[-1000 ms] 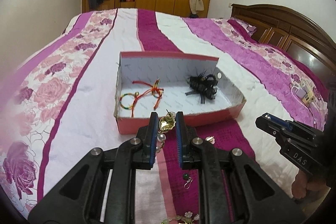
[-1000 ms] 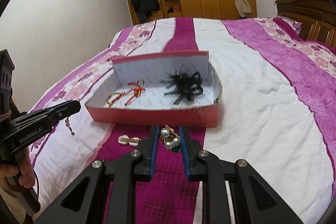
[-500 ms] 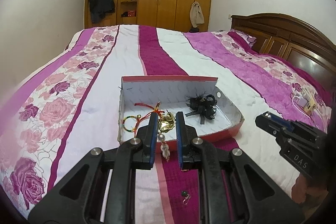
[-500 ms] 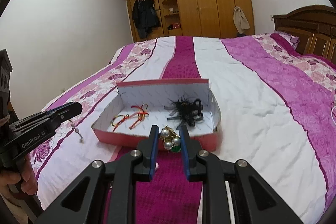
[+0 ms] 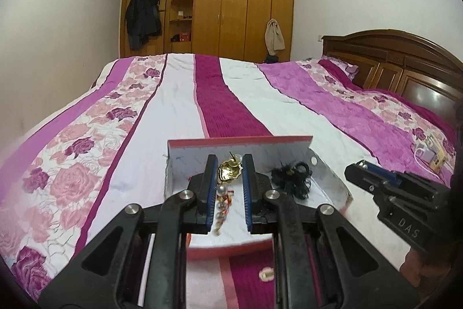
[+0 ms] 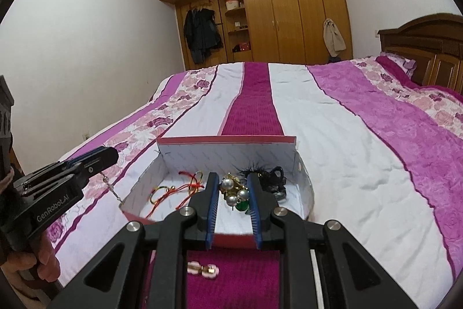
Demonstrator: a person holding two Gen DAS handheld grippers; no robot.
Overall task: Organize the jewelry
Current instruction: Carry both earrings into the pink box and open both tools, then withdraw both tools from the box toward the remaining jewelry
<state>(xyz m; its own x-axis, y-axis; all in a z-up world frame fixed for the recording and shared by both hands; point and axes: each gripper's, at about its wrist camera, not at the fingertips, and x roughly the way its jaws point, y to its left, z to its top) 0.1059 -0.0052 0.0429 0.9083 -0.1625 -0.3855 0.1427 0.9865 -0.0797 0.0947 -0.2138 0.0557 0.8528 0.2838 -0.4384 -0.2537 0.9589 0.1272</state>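
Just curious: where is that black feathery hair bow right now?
The black feathery bow lies inside the red box, at its right end, right of the red string bracelets.

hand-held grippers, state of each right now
Left hand-held gripper: shut on gold pearl-drop earring.
Right hand-held gripper: shut on pearl and green brooch.

The box (image 6: 228, 148) is open on top, so tongs can go in from above. Its tall back wall blocks the far side. Red strings (image 6: 173, 188) and a black bow (image 6: 269, 178) fill the floor's far part; the near floor is bare.
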